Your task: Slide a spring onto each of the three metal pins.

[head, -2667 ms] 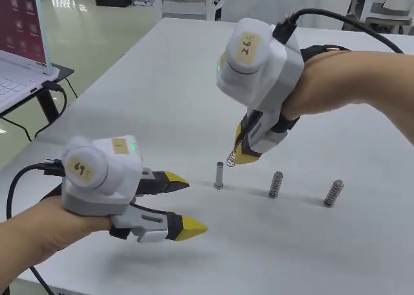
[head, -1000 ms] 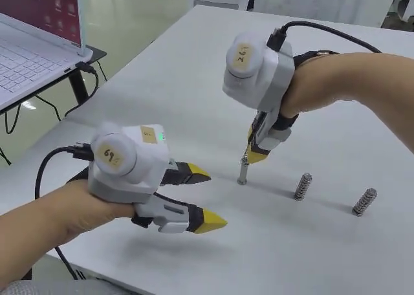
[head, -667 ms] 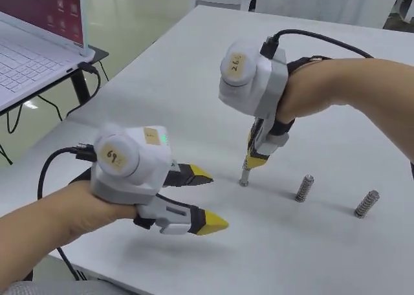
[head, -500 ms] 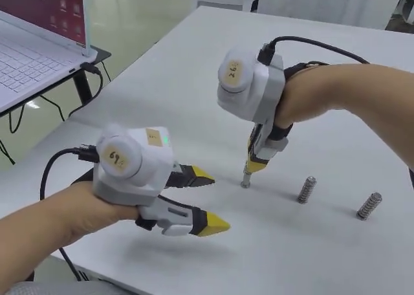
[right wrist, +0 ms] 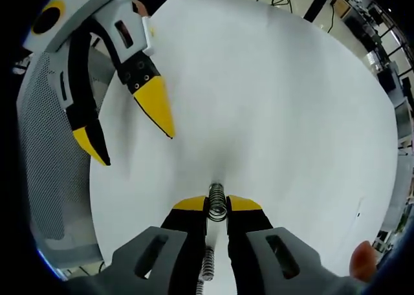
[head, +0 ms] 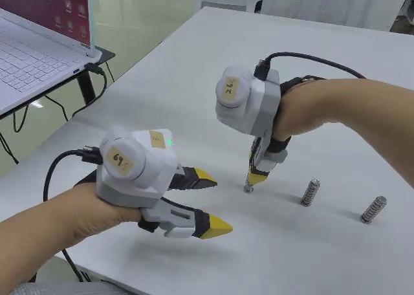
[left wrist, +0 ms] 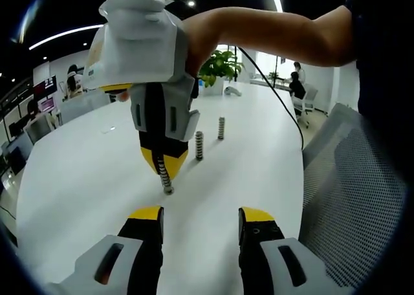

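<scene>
White tabletop (head: 162,88) carries three springs, and two grippers work above it. Nearest, by the near edge, the left gripper (head: 217,202) hovers over the table, its yellow-tipped jaws apart with nothing between them. Just beyond its tips the right gripper (head: 255,176) points straight down, its jaws clamped on the first spring (left wrist: 164,173). This spring runs from the tips down onto a metal pin (head: 248,189), which stands upright near the middle of the table, directly under the gripper. How far down the pin the coils reach cannot be told. Toward the right edge, in a row with that pin, the second spring (head: 310,192) and the third spring (head: 373,209) stand upright, well apart from both grippers. Beyond the far left corner, an open laptop (head: 26,62) sits on a side stand.
</scene>
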